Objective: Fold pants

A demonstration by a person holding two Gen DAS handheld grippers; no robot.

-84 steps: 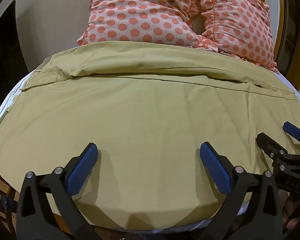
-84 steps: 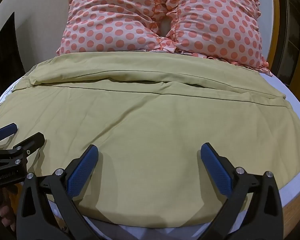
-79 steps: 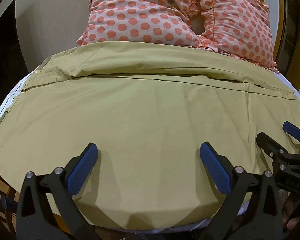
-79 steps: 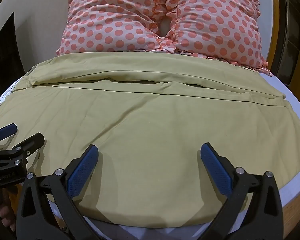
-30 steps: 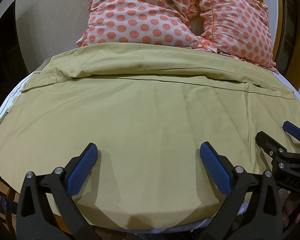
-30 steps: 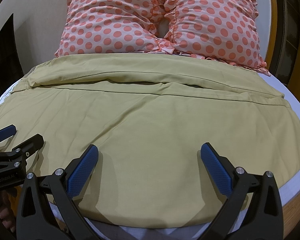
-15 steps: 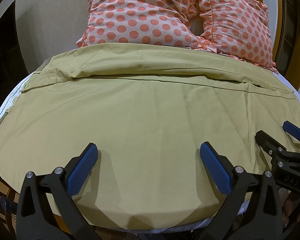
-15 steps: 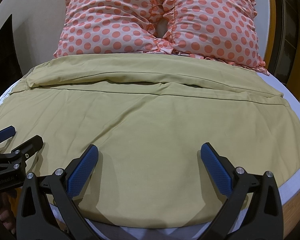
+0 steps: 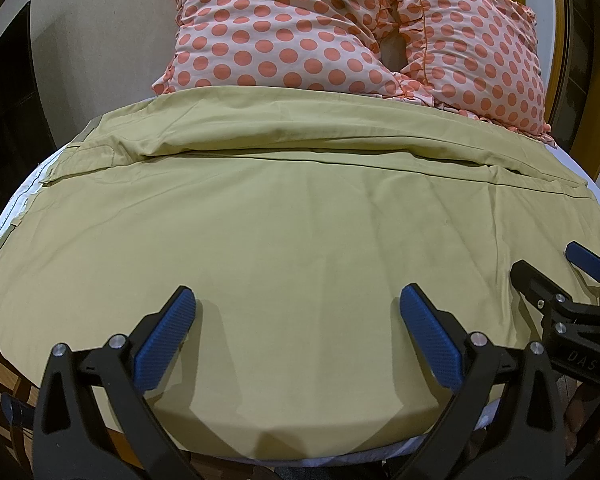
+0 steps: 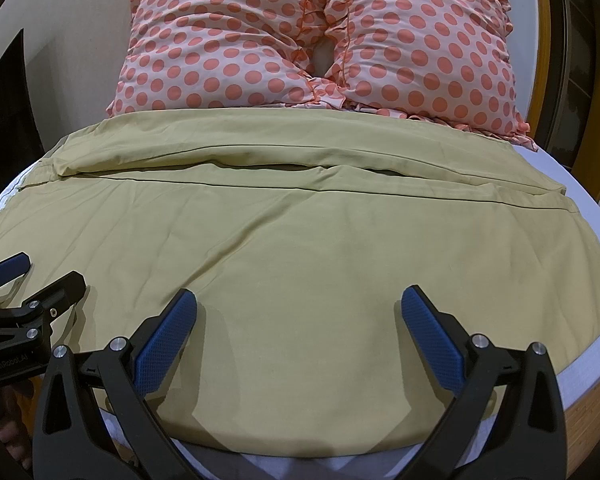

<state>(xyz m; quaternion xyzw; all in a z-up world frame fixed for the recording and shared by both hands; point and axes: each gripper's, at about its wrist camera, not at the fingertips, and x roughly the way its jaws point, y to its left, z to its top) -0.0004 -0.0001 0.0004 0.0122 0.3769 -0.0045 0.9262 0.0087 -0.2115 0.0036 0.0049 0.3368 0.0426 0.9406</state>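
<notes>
Olive-tan pants [image 9: 284, 208] lie spread flat across the bed, one leg folded along the far side with a long seam. They also fill the right wrist view [image 10: 300, 232]. My left gripper [image 9: 296, 320] is open and empty, hovering over the near edge of the pants. My right gripper [image 10: 298, 320] is open and empty over the same edge, further right. The right gripper shows at the right edge of the left wrist view [image 9: 556, 280], and the left gripper shows at the left edge of the right wrist view [image 10: 32, 276].
Two pink polka-dot pillows [image 9: 300, 32] [image 10: 420, 48] lean at the head of the bed. White sheet [image 10: 572, 200] shows at the right side. A wooden bed frame edge [image 10: 592, 408] runs below at the right. A pale wall [image 9: 92, 32] stands at the far left.
Both grippers have drifted very slightly; the pillows sit a little higher in the right wrist view. The pants have not moved and both grippers stay open.
</notes>
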